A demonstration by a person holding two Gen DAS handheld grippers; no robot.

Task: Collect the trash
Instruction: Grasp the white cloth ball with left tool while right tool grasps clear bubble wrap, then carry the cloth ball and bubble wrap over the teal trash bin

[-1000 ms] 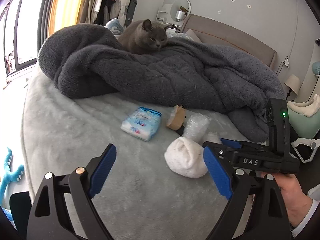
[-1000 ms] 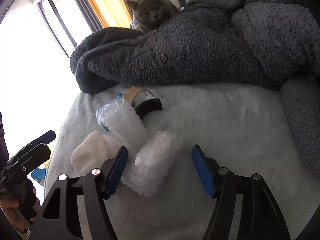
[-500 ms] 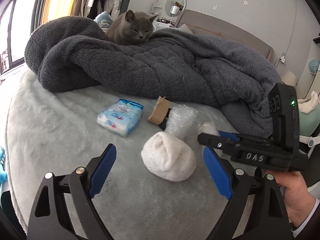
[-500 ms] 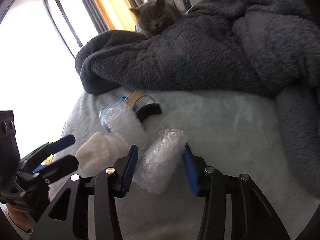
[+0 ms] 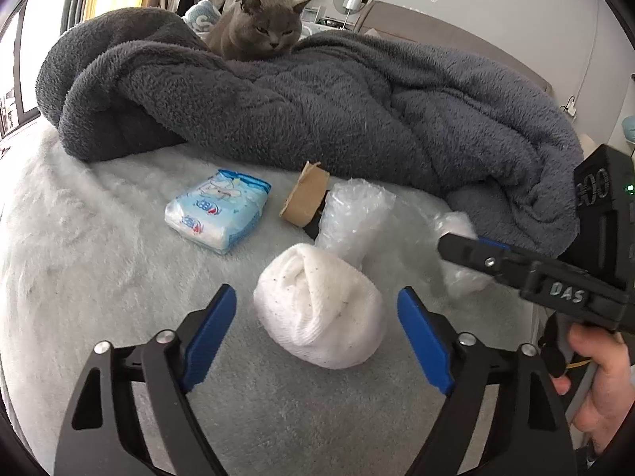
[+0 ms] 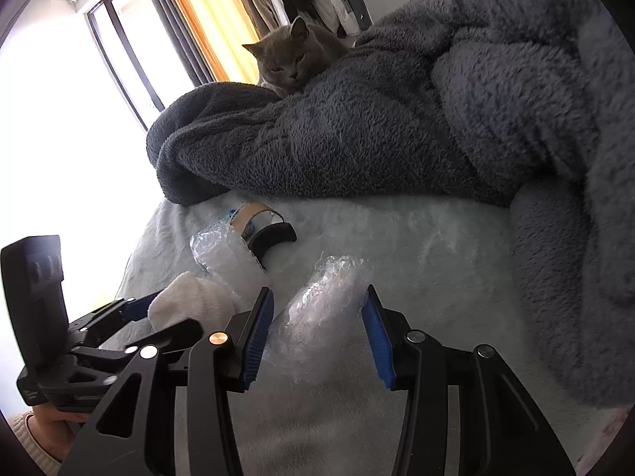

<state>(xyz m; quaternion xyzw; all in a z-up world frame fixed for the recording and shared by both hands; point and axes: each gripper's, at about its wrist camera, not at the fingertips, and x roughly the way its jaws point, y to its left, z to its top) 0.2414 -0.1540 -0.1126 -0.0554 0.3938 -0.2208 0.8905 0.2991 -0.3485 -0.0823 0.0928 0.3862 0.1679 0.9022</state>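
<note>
Down on the pale grey fleecy bed cover lies a small scatter of rubbish, set just in front of a heaped dark grey plush blanket on which a grey cat sits facing the cameras. The left gripper, with black arms and blue pads, has its jaws closing around a rolled white knitted sock, which sits between the pads; a gap shows on each side of the sock, so the pads do not press on it. The right gripper, of the same build, is pinching a crumpled clear bubble-wrap bundle between its blue pads, both of which lie against the plastic; in the left wrist view the same bundle shows at the tip of the right gripper's black finger. Just beyond the sock lies a second, larger piece of clear bubble wrap, and touching its far end is a brown cardboard tape core with a black curved piece beside it. To the left of the core, apart from it, rests a light blue and white soft pack of tissues. A person's hand grips the handle of the right gripper at the lower right edge of the left wrist view. Behind the cat hang clothes on a rail beside a yellow curtain and a bright window.
</note>
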